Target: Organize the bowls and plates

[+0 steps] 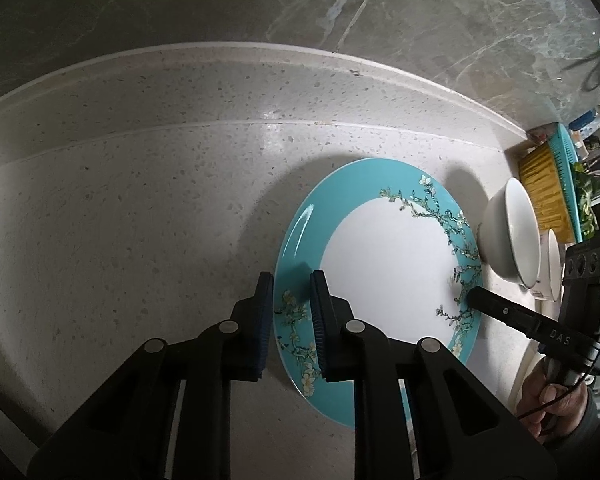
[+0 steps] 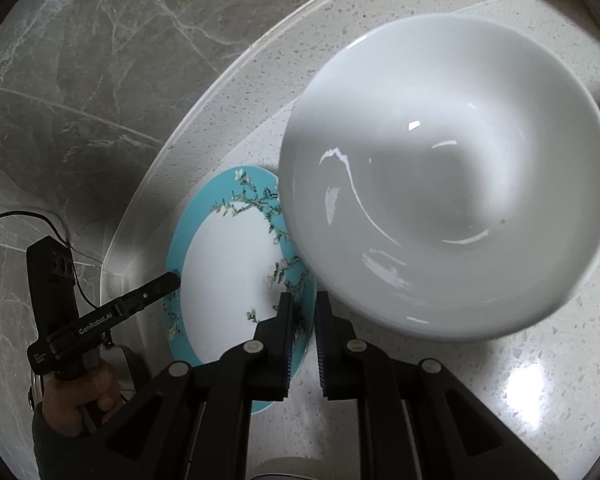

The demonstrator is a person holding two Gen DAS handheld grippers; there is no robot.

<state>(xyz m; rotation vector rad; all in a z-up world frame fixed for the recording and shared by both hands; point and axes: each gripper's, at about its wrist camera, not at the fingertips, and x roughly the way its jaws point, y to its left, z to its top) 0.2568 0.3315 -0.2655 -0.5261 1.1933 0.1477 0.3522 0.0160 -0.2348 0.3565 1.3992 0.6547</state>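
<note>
Progress early: plate (image 1: 380, 264) flat on desk (image 1: 140, 220), both grippers' jaws open astride opposite rims, ungripped; bowl (image 2: 448, 176) near right, unstacked.

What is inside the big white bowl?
The white bowl looks empty: only glare and a tiny speck inside. Beside it, the teal plate; what lies under the bowl is covered.

Speckled pale stone countertop (image 1: 140, 208), raised back ledge, grey marble-veined wall (image 1: 440, 28), glossy reflections
</note>
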